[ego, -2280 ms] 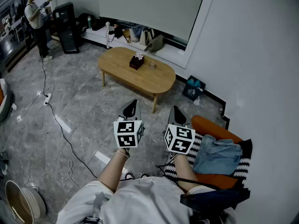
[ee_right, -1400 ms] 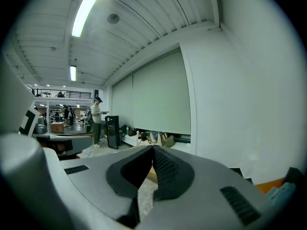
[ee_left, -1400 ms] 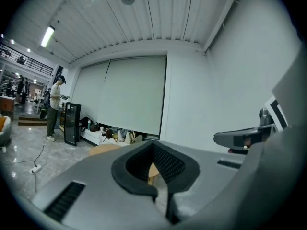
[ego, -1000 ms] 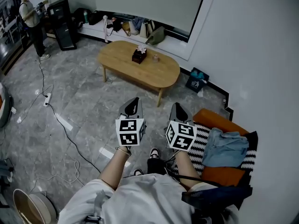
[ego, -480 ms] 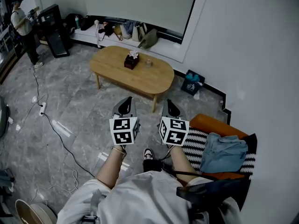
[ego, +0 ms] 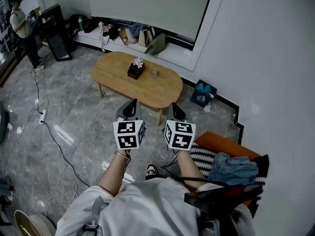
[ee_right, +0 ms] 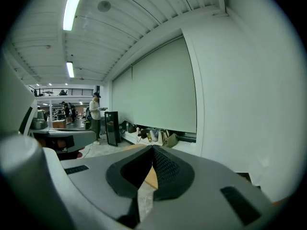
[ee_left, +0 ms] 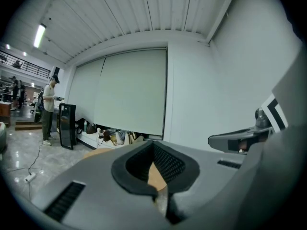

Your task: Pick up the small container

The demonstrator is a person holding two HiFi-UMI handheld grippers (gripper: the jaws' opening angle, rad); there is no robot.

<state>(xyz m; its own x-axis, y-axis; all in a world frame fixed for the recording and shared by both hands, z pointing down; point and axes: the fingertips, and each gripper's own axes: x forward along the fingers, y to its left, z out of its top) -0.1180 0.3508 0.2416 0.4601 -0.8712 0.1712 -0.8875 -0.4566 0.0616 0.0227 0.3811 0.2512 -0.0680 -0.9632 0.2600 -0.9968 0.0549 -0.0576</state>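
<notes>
The small container (ego: 154, 72) is a pale little pot standing on an oval wooden table (ego: 113, 75), next to a dark box topped with something white (ego: 134, 69). Both grippers are held side by side in the air short of the table's near edge. My left gripper (ego: 132, 108) is shut with nothing in it, and my right gripper (ego: 175, 112) is shut and empty too. In the left gripper view the left gripper (ee_left: 154, 145) has its tips together, with the table (ee_left: 98, 152) low ahead. In the right gripper view the right gripper (ee_right: 152, 150) looks the same.
An orange chair (ego: 224, 144) with a striped cushion and denim clothes stands at my right. Cables (ego: 51, 127) cross the grey floor on the left. Bags (ego: 142, 33) line the far sill, a black cabinet (ego: 54, 31) and a person (ego: 22, 26) stand far left.
I have walked toward the table, carrying both shut grippers forward together. The table now lies closer in front of their tips, and the orange chair has slid back to my right.
</notes>
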